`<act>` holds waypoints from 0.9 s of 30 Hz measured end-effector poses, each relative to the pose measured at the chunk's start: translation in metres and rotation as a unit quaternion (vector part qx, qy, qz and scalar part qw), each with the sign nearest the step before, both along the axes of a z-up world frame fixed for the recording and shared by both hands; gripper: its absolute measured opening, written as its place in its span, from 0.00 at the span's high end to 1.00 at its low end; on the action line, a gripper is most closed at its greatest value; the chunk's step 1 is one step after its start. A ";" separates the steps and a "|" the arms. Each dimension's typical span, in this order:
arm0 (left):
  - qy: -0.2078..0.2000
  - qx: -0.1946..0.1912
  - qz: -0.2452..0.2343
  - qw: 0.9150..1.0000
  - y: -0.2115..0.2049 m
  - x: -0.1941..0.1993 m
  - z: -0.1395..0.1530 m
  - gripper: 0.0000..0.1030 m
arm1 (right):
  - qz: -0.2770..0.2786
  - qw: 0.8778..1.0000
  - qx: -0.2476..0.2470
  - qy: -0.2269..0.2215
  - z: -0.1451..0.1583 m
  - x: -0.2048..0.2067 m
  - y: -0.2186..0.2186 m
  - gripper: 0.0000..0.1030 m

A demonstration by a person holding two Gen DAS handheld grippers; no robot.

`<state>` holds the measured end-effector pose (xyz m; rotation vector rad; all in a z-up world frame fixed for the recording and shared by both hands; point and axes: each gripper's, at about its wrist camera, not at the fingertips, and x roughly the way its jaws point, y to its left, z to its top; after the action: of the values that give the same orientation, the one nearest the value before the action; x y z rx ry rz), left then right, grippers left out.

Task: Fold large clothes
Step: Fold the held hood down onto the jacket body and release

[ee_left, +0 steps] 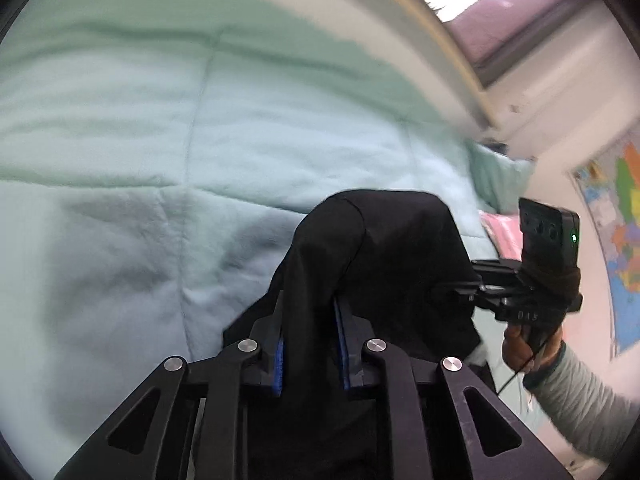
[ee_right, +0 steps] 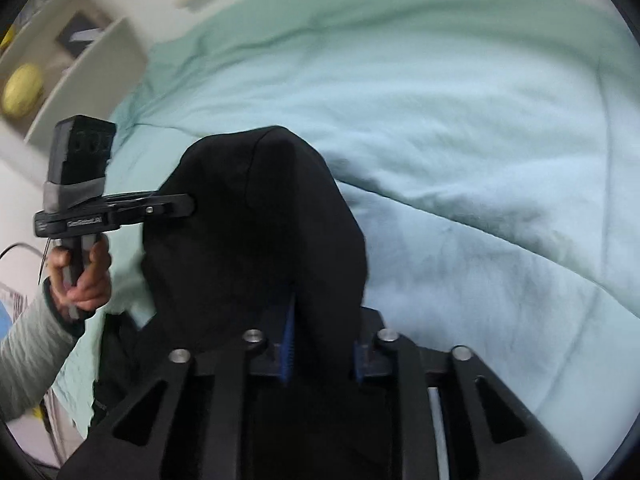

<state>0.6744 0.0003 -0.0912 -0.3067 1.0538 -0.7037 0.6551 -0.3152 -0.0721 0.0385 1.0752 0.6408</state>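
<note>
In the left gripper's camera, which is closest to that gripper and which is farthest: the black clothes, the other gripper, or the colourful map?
From the left gripper:
1. The black garment, clamped between its fingers, straight ahead.
2. The right gripper, just to the right, also biting the same garment.
3. The map, on the wall at the far right, past the light green quilt.

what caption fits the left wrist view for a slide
Left claw and right claw both pinch a black garment above a pale green quilt.
</note>
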 end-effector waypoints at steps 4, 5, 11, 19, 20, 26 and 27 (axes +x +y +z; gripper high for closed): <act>-0.052 0.004 -0.023 0.998 0.002 -0.059 0.046 0.81 | 0.013 0.998 -0.022 -0.052 0.047 -0.060 0.003 0.79; -0.064 0.006 -0.028 0.998 0.002 -0.076 0.059 0.81 | 0.016 0.997 -0.026 -0.065 0.059 -0.080 0.005 0.79; -0.094 0.014 -0.045 0.994 0.012 -0.171 0.109 0.81 | 0.021 0.994 -0.035 -0.099 0.101 -0.181 0.010 0.79; -0.093 0.062 -0.080 0.991 0.013 -0.292 0.120 0.81 | 0.011 0.994 -0.051 -0.093 0.105 -0.304 0.011 0.79; -0.082 0.073 -0.086 0.990 0.011 -0.309 0.111 0.81 | 0.010 0.994 -0.059 -0.090 0.100 -0.313 0.012 0.79; 0.045 0.092 -0.055 0.993 0.011 -0.358 0.012 0.77 | -0.013 0.998 -0.068 -0.013 0.030 -0.366 0.010 0.76; 0.072 0.100 -0.044 0.991 0.012 -0.363 -0.006 0.77 | -0.019 0.997 -0.069 0.005 0.018 -0.368 0.008 0.76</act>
<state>0.3116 0.0125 -0.0976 -0.1399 1.2710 -0.6548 0.2874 -0.3070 -0.0541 -0.0570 1.1246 0.5314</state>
